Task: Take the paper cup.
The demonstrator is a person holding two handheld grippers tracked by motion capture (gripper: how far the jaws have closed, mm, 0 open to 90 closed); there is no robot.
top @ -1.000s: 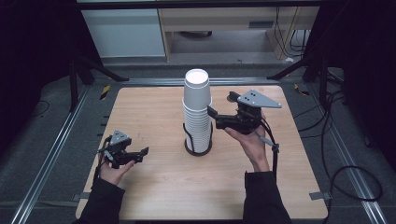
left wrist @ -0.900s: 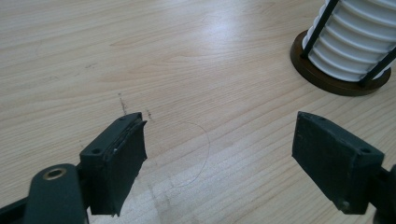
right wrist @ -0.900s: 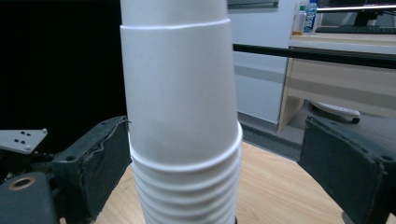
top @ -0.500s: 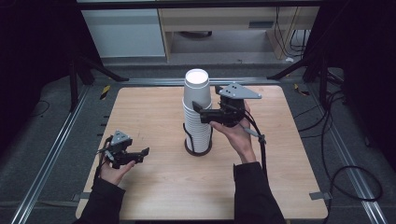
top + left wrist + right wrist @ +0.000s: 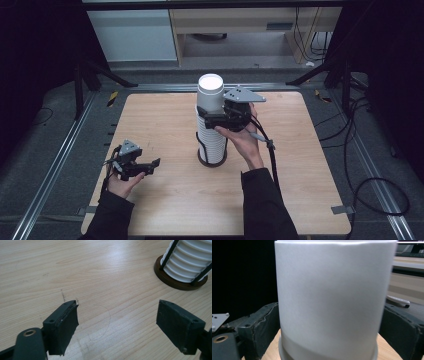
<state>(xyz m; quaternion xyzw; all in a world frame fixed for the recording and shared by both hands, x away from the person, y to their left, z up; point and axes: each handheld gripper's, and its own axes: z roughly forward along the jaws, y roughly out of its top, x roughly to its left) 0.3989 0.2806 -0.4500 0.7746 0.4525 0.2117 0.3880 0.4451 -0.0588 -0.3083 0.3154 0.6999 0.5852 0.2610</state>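
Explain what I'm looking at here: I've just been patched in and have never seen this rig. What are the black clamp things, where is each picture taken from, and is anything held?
No robot arm here: a person holds a two-jaw clamp tool in each hand. The wide picture comes from a fixed camera above the wooden table, looking forward and down. The other two come from cameras riding on the tools, looking along their black jaws.

On the table stands a tall stack of white paper cups in a holder with a round dark base and black rods.

The right gripper is up at the top cup, one jaw on each side of it; whether they already press it is not clear. The left gripper sits low at the near left, jaws wide apart over bare wood, holding nothing.
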